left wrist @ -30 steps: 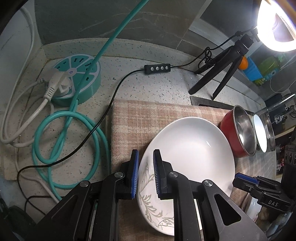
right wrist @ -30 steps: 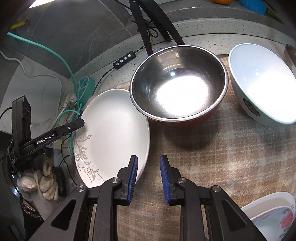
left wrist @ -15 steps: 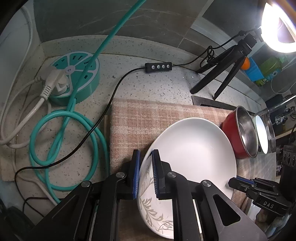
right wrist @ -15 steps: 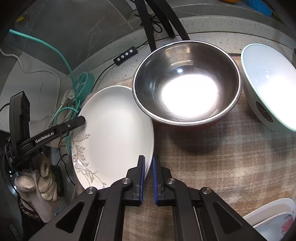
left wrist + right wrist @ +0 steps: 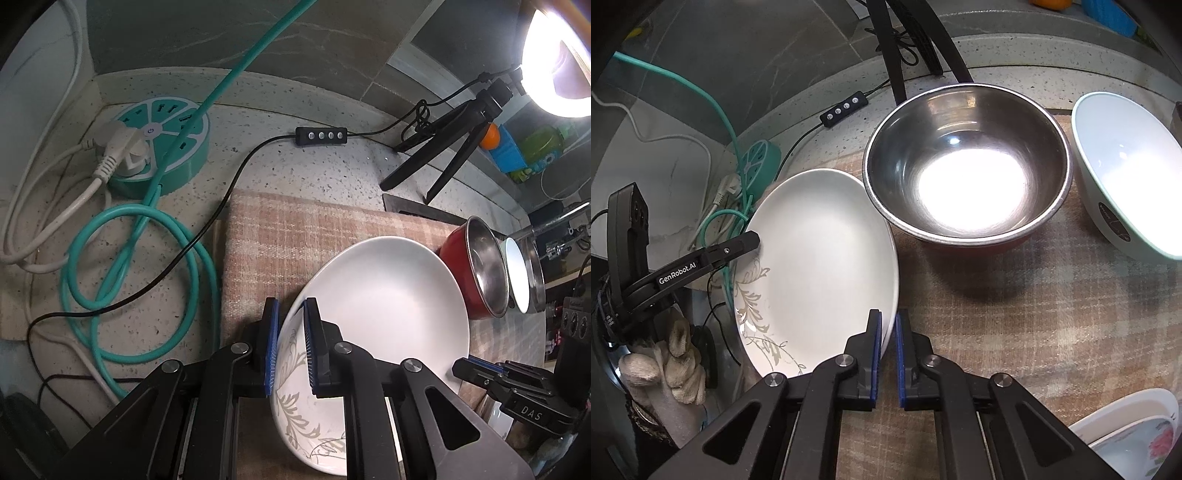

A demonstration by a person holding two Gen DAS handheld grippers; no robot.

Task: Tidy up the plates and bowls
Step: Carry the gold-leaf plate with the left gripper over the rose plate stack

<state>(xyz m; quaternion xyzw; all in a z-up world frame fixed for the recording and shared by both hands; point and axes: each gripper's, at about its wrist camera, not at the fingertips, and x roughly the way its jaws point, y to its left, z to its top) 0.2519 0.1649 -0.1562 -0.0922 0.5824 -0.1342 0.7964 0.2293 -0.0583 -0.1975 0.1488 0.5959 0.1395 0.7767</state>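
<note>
Both grippers clamp one white oval plate over the checked cloth.

On the beige plaid cloth (image 5: 1015, 314), the white oval plate with a grey leaf print (image 5: 820, 258) sits at 9 o'clock of the red-sided steel bowl (image 5: 967, 166), tilted. The left gripper (image 5: 290, 350) pinches its leaf-printed rim; the right gripper (image 5: 886, 360) pinches the opposite rim.

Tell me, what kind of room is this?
Probably a home kitchen counter set up for filming. A plate, a steel bowl and a white bowl sit on a checked cloth over speckled stone, with a ring light on a tripod beside them.
</note>
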